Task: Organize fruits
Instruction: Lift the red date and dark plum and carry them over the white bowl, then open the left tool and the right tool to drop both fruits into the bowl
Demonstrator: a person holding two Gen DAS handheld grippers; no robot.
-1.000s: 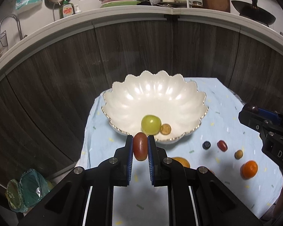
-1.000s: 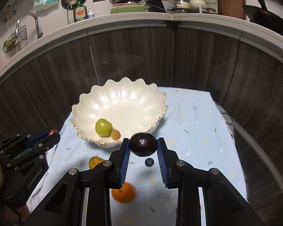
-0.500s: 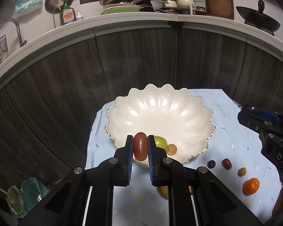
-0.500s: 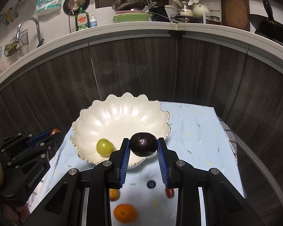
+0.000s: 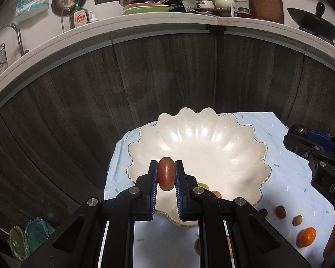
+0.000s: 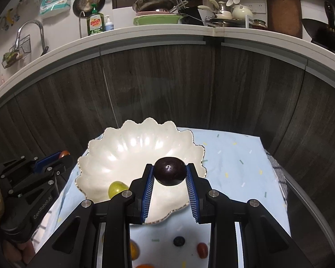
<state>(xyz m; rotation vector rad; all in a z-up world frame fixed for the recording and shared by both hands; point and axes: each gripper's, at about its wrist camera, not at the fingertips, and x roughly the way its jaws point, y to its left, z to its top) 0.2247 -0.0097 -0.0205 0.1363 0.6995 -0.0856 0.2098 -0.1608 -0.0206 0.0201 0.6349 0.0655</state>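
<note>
My left gripper [image 5: 166,176] is shut on a small red oval tomato [image 5: 166,176], held over the near left rim of the white scalloped bowl [image 5: 212,143]. My right gripper [image 6: 169,174] is shut on a dark purple plum [image 6: 170,171] above the bowl's [image 6: 131,154] near right part. A green grape [image 6: 117,188] lies inside the bowl, with a small tan fruit [image 5: 216,193] beside it. On the cloth near the bowl lie a blueberry [image 6: 179,241], a red tomato [image 6: 202,250], an orange [image 5: 306,237] and a small brown fruit [image 5: 297,220].
The bowl stands on a pale blue speckled cloth [image 6: 239,169] over a small table set against dark wood cabinet fronts [image 5: 145,78]. A white counter [image 5: 167,22] above carries pots, dishes and a dish soap bottle. A teal bundle [image 5: 26,239] lies on the floor at left.
Both grippers have moved forward toward the bowl, each still holding its fruit. The bowl sits lower and nearer in both views, and the loose fruit on the cloth has slid toward the bottom edge.
</note>
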